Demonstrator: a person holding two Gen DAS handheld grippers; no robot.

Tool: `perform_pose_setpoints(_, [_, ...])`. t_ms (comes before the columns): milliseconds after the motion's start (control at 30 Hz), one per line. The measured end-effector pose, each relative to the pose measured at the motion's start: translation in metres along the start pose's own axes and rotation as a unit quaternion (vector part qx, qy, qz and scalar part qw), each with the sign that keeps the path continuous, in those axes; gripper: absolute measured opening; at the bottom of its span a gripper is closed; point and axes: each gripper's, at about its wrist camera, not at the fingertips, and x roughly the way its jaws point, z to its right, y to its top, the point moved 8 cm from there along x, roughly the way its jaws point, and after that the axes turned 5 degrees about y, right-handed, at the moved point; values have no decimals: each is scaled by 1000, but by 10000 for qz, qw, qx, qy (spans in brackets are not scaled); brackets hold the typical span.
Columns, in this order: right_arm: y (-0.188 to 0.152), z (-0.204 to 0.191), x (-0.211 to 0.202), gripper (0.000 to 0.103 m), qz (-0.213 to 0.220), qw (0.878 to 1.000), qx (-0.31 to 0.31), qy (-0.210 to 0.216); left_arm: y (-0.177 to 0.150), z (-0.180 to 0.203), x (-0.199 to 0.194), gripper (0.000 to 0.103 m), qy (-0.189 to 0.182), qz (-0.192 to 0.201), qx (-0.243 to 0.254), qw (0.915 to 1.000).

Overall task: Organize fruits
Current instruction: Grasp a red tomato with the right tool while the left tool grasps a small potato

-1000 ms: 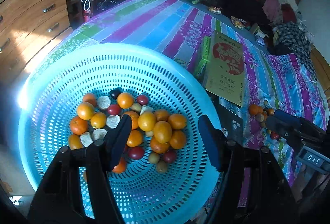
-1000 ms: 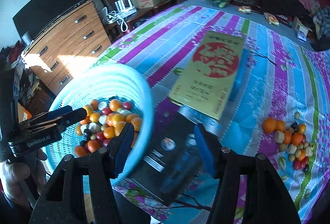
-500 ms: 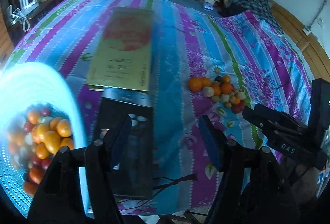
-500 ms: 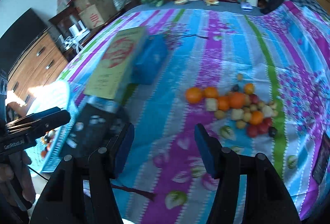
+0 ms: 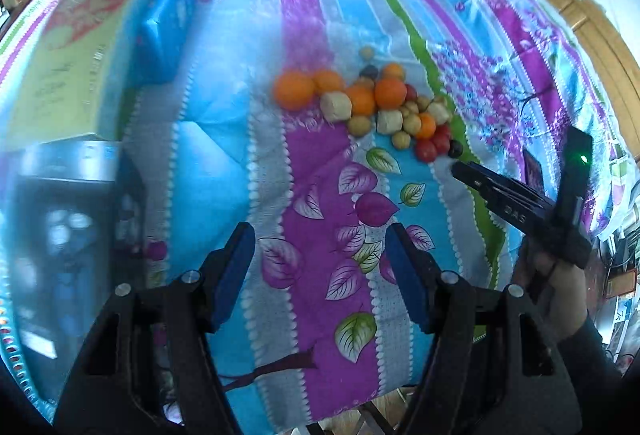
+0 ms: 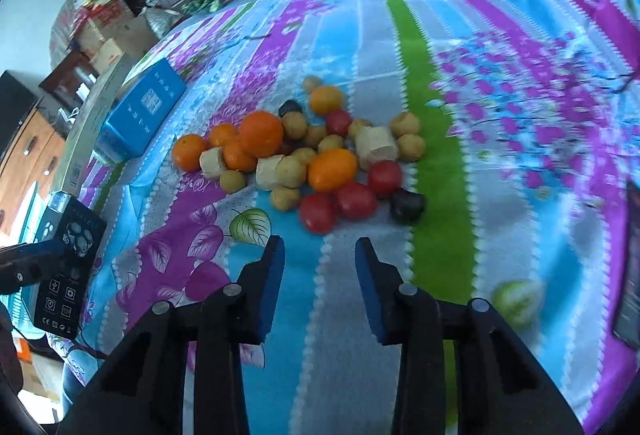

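Covering nearly everything in view, the quilted bedspread with purple, blue and green stripes (image 5: 224,139) carries the work. Along its left side lie a long yellow cardboard box with a red emblem (image 5: 76,47), a black carton (image 6: 70,267) and a smaller blue box (image 6: 140,119). A sliver of the perforated turquoise plastic basket (image 5: 8,335) shows at the left edge of the left view.

The loose heap of small oranges, red tomatoes, tan round fruits and dark plums (image 6: 316,155) sits mid-bedspread, untouched, so by my reading plenty of sorting remains.

The right gripper (image 6: 320,255) hangs just short of the nearest red tomato (image 6: 318,213), its jaws closing with nothing between them. The left gripper (image 5: 320,247) stands wide and empty, well back from the heap.

A second ago both cameras faced the basket, already holding many fruits; both have since swung across to the heap.
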Motion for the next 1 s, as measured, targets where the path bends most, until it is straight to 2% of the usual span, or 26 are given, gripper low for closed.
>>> perform_pose_setpoints(167, [4, 5, 31, 41, -112, 9997, -199, -124, 0, 5, 20, 68, 43, -187, 3, 9998])
perform_pose_setpoints(400, [6, 4, 48, 41, -111, 9990, -422, -133, 7, 6, 53, 68, -73, -318, -170, 9993])
perform_pose_setpoints(467, [4, 1, 49, 38, -87, 9985, -507, -195, 13, 7, 62, 68, -62, -247, -172, 9995])
perform_pose_setpoints(567, [2, -1, 46, 28, -24, 9984, -538, -186, 26, 12, 72, 67, -213, -72, -199, 9995])
perform_pose_setpoints(667, [-1, 3, 37, 28, 50, 9995, -317, -13, 39, 23, 84, 65, -389, 97, -79, 9992])
perform_pose_setpoints(767, [-8, 7, 29, 28, 101, 9998, -133, 108, 50, 38, 98, 54, -642, 106, 44, 9979])
perform_pose_setpoints(900, [-14, 8, 22, 28, 138, 9997, -75, 176, 59, 44, 117, 48, -518, 164, 128, 9984])
perform_pose_setpoints(1000, [-17, 9, 21, 28, 143, 9997, -39, 210, 66, 45, 120, 47, -456, 357, 152, 9982])
